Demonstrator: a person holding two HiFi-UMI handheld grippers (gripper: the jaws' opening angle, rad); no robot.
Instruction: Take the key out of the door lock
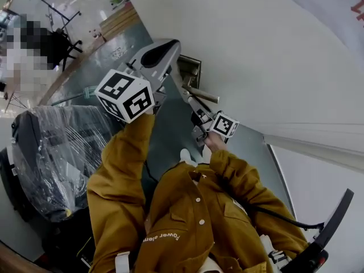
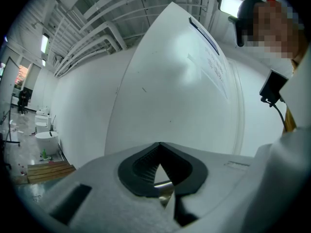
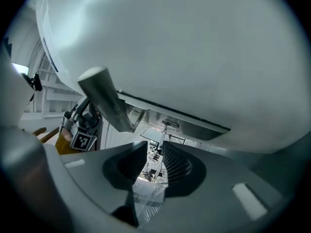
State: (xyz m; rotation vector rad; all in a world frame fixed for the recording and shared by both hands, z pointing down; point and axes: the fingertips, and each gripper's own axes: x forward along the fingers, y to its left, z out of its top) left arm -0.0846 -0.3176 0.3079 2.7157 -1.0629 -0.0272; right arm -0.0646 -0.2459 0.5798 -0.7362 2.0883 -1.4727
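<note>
Task thing: the key [image 3: 164,130] sits in the lock below the door handle [image 3: 104,98]. I see it edge-on in the right gripper view as a thin metal strip with a small round head, pointing towards me.

Right gripper [image 3: 154,143]: I have it pushed up under the handle so the key falls into the slot between its tongs. The tongs stand narrowly apart, with the key close against one pad and daylight on its other side. I judge it straddled, not yet pinched.

Left gripper [image 2: 159,147]: tongs drawn together at the tips with nothing between them. I hold it raised beside the white door [image 1: 256,50], clear of the lock, because the pull needs one tool only.

Head view: the right gripper's body hides the key. The lock plate [image 1: 189,66] and lever show just above it.

Step in hand, as I judge it: close on the key, then draw it straight out along its own line.

Risk: a skewed pull could bind the blade in the cylinder, or the thin metal could slip from the pads.
</note>
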